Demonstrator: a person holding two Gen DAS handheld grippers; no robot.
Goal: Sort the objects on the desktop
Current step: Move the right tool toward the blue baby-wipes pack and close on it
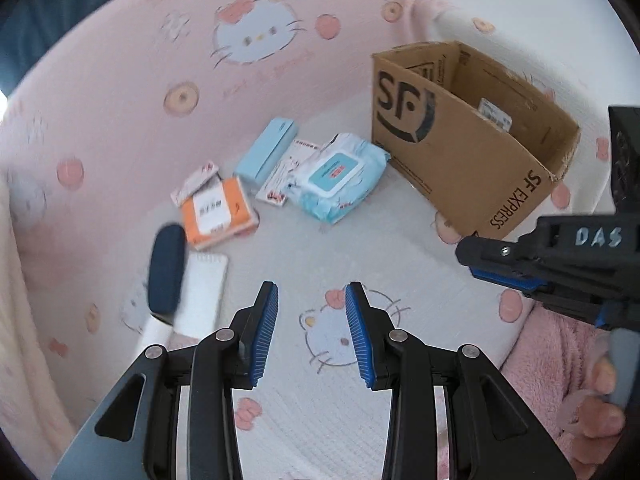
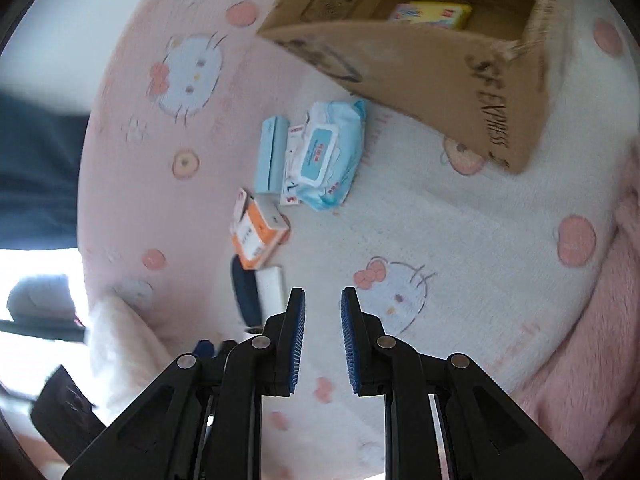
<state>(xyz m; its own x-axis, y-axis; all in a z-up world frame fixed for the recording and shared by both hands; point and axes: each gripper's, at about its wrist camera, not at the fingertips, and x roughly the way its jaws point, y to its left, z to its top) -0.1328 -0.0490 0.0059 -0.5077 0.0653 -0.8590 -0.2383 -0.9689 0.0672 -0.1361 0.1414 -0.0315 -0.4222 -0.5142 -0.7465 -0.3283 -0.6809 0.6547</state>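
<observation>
Through the left wrist camera we see our left gripper [image 1: 312, 292] hanging over the pink cartoon-cat blanket [image 1: 120, 92], its blue pads moderately apart with nothing between them. Ahead lie the things to sort: a wet-wipes pack [image 1: 340, 176], a pale blue box [image 1: 266, 154] beside it with a small white-and-red packet [image 1: 286, 174] wedged between, an orange box [image 1: 216, 212] nearer us, then a dark blue case [image 1: 166, 268] lying against a white notepad [image 1: 202, 284]. The open cardboard box [image 1: 460, 160] stands to the right. Our right gripper [image 1: 480, 258] comes in from the right edge, held by a hand [image 1: 600, 408].

Through the right wrist camera, our right gripper [image 2: 323, 300] shows a narrow gap and holds nothing. The same cluster lies ahead-left; the cardboard box [image 2: 420, 68] at top holds a yellow packet [image 2: 436, 14].
</observation>
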